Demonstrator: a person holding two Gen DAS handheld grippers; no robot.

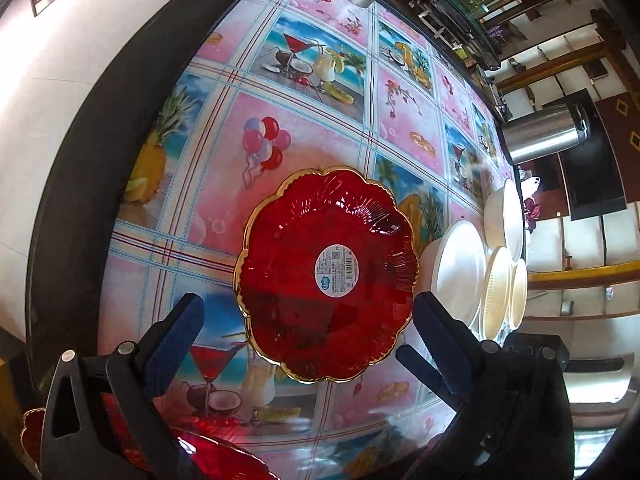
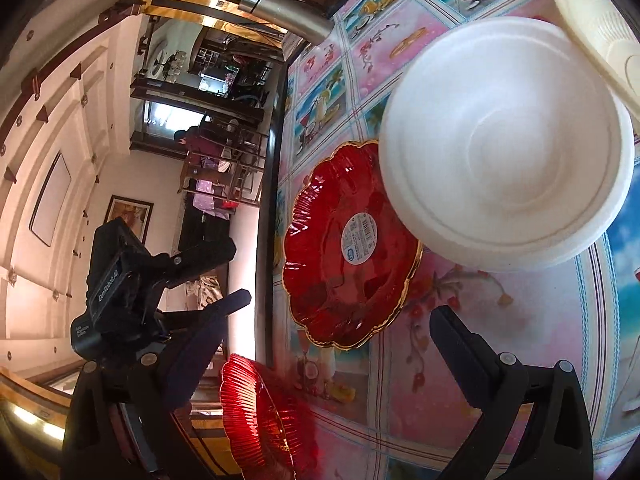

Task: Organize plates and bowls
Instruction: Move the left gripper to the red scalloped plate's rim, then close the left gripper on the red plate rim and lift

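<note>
A red scalloped glass plate (image 1: 326,272) with a gold rim and a round white label lies on the patterned tablecloth; it also shows in the right wrist view (image 2: 348,248). My left gripper (image 1: 308,312) is open, its jaws on either side of the plate's near edge, holding nothing. A second red plate (image 2: 256,412) sits at the table edge, also low in the left wrist view (image 1: 208,456). A white bowl (image 2: 508,140) stands beside the first plate, seen too in the left wrist view (image 1: 460,268). My right gripper (image 2: 340,320) is open and empty. The other gripper (image 2: 160,280) appears at its left.
More cream and white bowls (image 1: 500,280) stand in a cluster at the right, one cream dish (image 2: 596,28) near the white bowl. A steel flask (image 1: 548,132) stands at the far table edge. The dark table rim (image 1: 80,184) curves along the left.
</note>
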